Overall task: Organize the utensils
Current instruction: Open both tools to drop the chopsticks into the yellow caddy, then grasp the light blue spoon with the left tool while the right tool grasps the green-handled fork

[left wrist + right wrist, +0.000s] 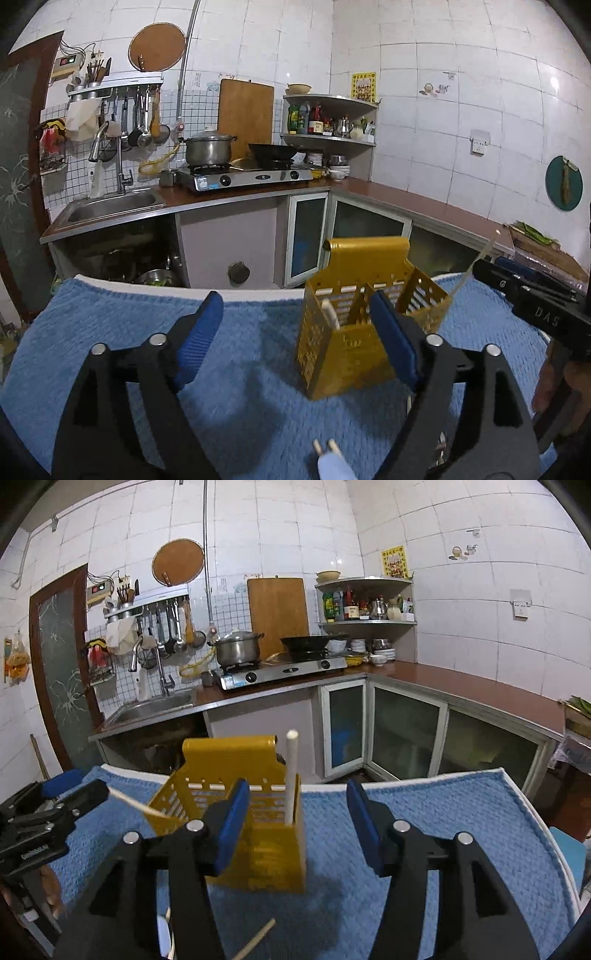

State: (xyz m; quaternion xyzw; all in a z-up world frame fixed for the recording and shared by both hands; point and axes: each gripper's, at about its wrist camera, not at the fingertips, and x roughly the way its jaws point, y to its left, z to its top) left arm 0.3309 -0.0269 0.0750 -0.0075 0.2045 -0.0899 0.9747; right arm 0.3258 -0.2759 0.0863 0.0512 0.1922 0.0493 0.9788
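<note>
A yellow perforated utensil holder stands on a blue towel. One pale chopstick stands upright in it, and its top shows in the left wrist view. A second pale chopstick leans out of the holder's side. My left gripper is open and empty just before the holder. My right gripper is open and empty, its left finger beside the holder. Loose chopsticks lie on the towel near the cameras.
The towel covers a white-rimmed table. Beyond it runs a kitchen counter with a sink, a gas stove with pot and wok, and a corner shelf of bottles. The other gripper's black body sits at each view's side.
</note>
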